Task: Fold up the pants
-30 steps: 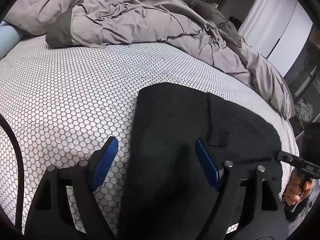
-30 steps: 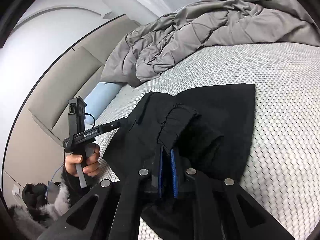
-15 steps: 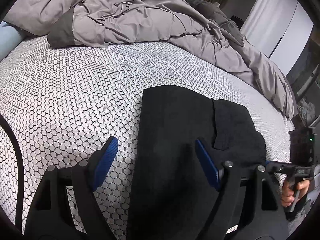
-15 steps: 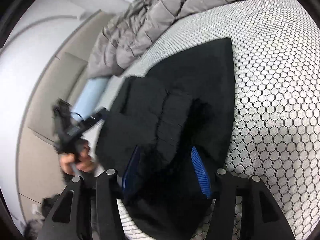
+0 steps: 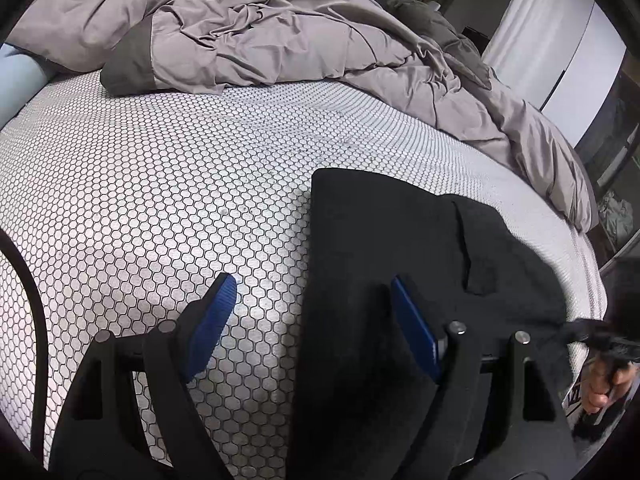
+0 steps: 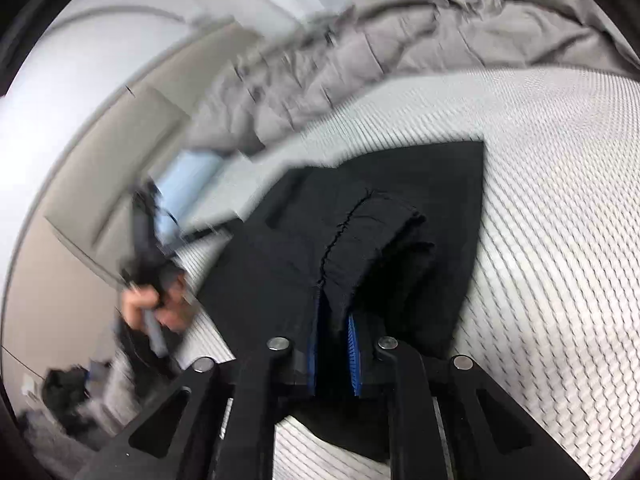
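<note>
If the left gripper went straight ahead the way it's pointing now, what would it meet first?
Probably the left edge of the black pants: the open left gripper straddles that edge, one pad over the honeycomb mattress cover, the other over the fabric. Depth is hard to judge; it could land on the cover just beside them.

One pair black pants; one grey duvet, rumpled; one honeycomb-print mattress; one pale blue pillow; two grippers: left gripper, right gripper; four blue pads; two hands on handles; one cable
</note>
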The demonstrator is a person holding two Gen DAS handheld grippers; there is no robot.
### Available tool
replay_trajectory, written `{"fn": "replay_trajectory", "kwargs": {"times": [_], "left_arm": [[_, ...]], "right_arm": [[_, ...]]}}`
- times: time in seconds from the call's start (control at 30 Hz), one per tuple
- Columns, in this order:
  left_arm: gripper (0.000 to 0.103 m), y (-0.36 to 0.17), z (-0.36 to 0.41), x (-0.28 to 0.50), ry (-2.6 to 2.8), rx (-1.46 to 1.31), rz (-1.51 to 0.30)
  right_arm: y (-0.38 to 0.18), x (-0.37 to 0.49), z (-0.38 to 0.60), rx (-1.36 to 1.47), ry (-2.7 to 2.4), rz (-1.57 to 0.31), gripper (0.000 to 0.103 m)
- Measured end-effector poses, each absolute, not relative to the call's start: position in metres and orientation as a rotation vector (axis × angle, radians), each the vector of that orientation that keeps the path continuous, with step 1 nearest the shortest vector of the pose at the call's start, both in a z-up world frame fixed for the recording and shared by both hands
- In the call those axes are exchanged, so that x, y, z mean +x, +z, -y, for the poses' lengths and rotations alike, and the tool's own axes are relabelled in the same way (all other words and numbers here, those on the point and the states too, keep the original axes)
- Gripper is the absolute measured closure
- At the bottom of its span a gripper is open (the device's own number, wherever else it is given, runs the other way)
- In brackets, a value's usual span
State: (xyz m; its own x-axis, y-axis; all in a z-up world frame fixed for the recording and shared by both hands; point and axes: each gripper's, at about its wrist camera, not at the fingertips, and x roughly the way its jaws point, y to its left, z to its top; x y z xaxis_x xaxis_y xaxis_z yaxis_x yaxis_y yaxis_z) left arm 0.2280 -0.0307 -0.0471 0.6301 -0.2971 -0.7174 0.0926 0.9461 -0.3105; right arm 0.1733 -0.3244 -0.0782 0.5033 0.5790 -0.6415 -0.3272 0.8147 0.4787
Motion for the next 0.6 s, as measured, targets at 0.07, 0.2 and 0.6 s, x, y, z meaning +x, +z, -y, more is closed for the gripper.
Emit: {"fn": "replay_trajectory", "kwargs": {"times": [0.07,0.2,0.6], "left_arm": [[0.027,-0.05,0.031,0.231,-0.222,-0.251,-0.876],[0.027,-0.059,0.031,0.236,-0.254,-0.285,-0.928],[0.054,-0.071,0.065,0.22,-0.338,-0.137,-0.999]], "right_arm": [[-0.109,0.185,0.325,0.283,0.467,-0.996,0.084],[-0.105,0.189,0.345,0.422,0.516,-0.959,0.069],[-0.117,0.232,0.371,0.603,0.336,-0.846,0.08]]}}
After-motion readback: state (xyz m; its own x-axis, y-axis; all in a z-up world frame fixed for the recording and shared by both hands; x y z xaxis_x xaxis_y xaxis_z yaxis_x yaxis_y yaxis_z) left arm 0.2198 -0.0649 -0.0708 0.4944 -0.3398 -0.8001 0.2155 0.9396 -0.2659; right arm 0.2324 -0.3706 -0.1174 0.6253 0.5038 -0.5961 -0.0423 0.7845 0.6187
